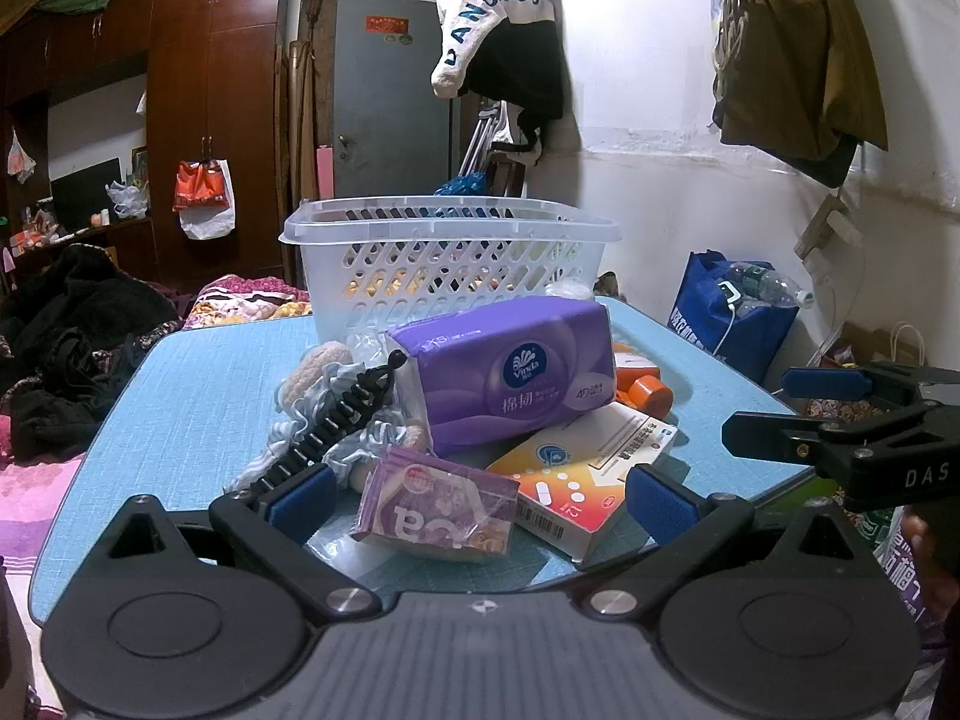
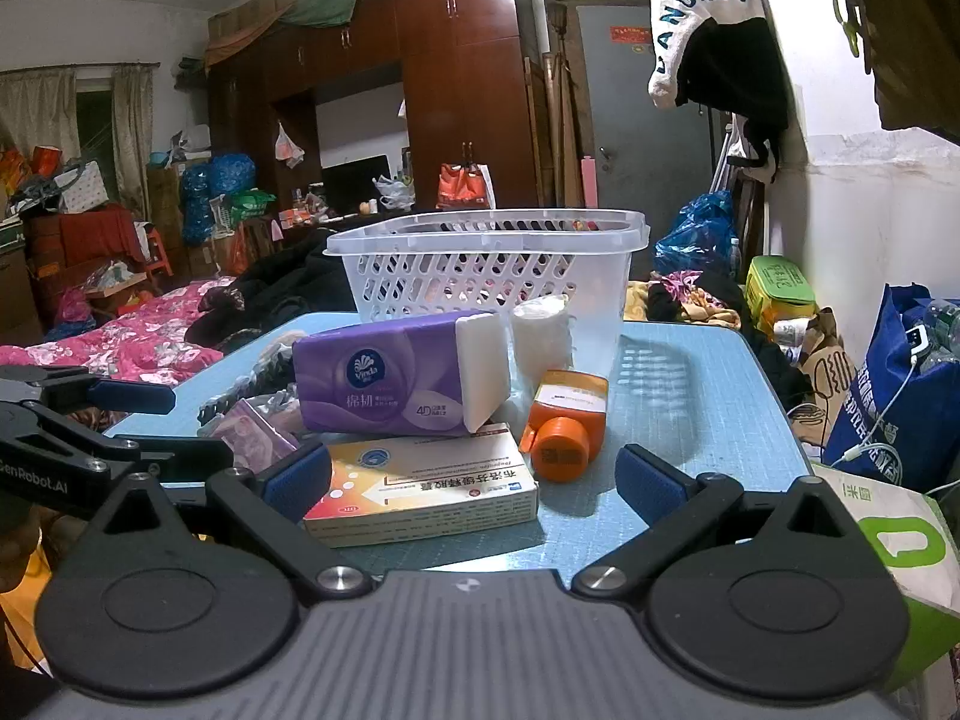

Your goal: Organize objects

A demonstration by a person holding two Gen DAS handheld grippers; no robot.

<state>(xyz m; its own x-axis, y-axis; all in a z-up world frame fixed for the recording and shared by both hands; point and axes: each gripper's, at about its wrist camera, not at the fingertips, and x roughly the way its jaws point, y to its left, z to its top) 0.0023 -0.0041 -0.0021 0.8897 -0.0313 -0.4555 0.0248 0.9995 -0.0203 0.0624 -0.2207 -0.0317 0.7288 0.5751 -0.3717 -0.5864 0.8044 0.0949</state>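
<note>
The left claw (image 1: 477,501) hangs wide and empty at the near edge of the blue bench (image 1: 180,408), with the pile of things to sort straight ahead. From the left: a black hair clip (image 1: 336,420) lies on a soft bluish scrunchie (image 1: 312,414); both look light, the clip stiff enough to pinch across its spine. Next, a small purple packet (image 1: 435,507) in crinkly film, probably slippery, best taken by its flat faces. The purple tissue pack (image 1: 510,375) leans on the medicine box (image 1: 579,474); the pack is soft and will squash, the box stiff and easy at its narrow sides. An orange bottle (image 2: 561,426) lies beside them and may roll. The white basket (image 2: 492,267) stands behind. The right claw (image 2: 474,480) is equally wide and empty. Around lie a bed (image 2: 120,342), a wardrobe (image 2: 462,78) and general clutter.
</note>
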